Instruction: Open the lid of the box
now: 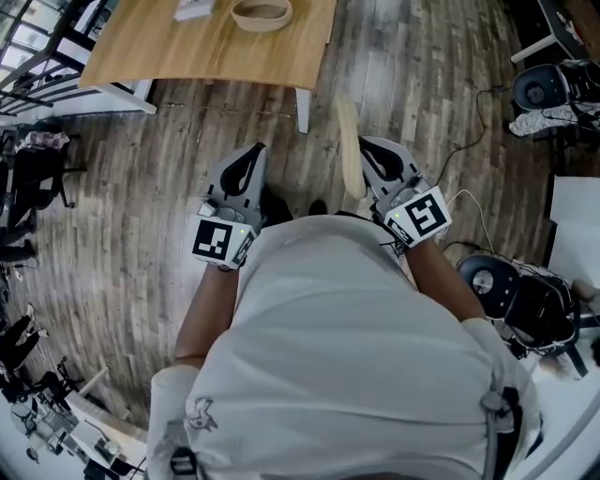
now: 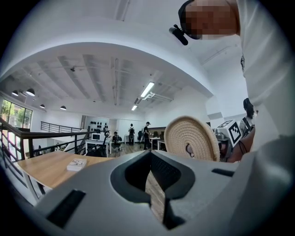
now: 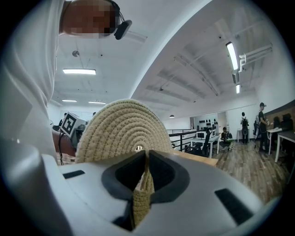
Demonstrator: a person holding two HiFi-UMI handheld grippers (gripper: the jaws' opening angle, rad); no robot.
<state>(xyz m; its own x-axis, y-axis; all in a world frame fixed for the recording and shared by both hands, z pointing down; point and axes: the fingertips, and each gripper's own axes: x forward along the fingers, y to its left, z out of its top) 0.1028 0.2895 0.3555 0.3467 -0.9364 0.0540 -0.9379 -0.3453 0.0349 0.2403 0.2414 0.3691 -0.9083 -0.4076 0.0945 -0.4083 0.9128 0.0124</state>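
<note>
Holding the lid: the round woven lid (image 3: 122,133) is clamped by its rim between the jaws of the right gripper (image 3: 146,159). A rim grip is judged the only purchase that a flat disc offers a two-jaw tool.
Lid attitude: it is carried on edge, so the head view shows it as a thin pale strip. A small fitting is seen at its centre. It is held over the wooden floor (image 1: 141,159), near the person's body.
Box: a round woven box (image 1: 262,14) stands uncovered on the table (image 1: 216,52), well apart from the lid. It is partly cut off by the picture's edge, so its contents cannot be told.
Task standing: the lid is judged already off, and only its setting-down appears to be left.
Left gripper: the jaws of the left gripper (image 2: 150,161) are together with nothing between them. It is held level beside the right one and clear of the lid, and is judged idle because one grip suffices.
Table: a small booklet (image 2: 76,163) lies near the box.
Risk: with so narrow a hold on the rim, the lid is judged liable to pivot.
</note>
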